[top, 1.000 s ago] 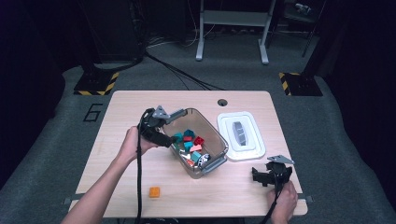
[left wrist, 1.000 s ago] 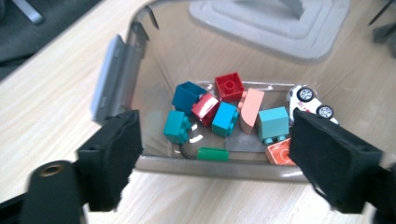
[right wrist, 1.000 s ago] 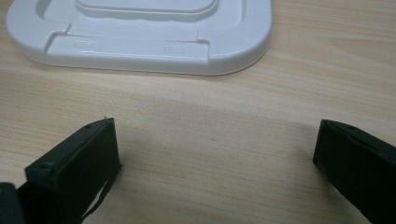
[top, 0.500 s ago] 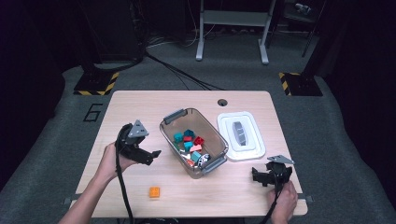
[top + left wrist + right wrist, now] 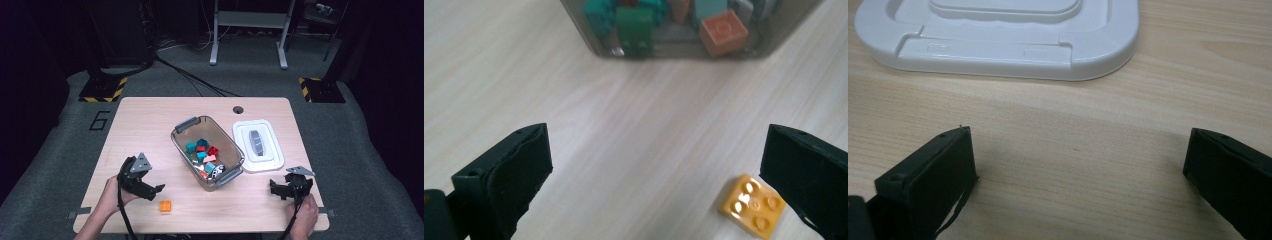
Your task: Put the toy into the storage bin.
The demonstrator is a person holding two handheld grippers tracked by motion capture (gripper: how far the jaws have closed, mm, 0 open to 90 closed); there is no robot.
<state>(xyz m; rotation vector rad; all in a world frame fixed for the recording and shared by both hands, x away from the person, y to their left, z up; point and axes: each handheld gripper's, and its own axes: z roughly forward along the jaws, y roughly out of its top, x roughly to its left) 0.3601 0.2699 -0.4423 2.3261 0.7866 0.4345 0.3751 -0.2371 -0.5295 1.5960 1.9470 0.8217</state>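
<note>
High view shows your left gripper point(image 5: 156, 189) low over the near left part of the table point(image 5: 150, 130), with the orange block point(image 5: 165, 205) lying flat just beside it, toward you. Your left gripper view puts that block point(image 5: 751, 205) close to the right-hand finger point(image 5: 809, 175) and off centre; the fingers have just been opening and now stand spread wide, with nothing between them but bare wood. The clear bin point(image 5: 207, 150) sits mid-table and already holds a heap of teal, red and pink blocks, while its white lid point(image 5: 257, 145) lies flat on the table to the right of the bin, touching nothing else. Your right gripper point(image 5: 282, 190) rests near the front right corner, fingers spread and empty, pointed at the lid's near edge point(image 5: 998, 45). Judging by this, most of the sorting looks done: one loose block is left on the table. You likely need to shift the left gripper sideways to centre the block, pinch it, carry it to the bin, and then perhaps fit the lid.
</note>
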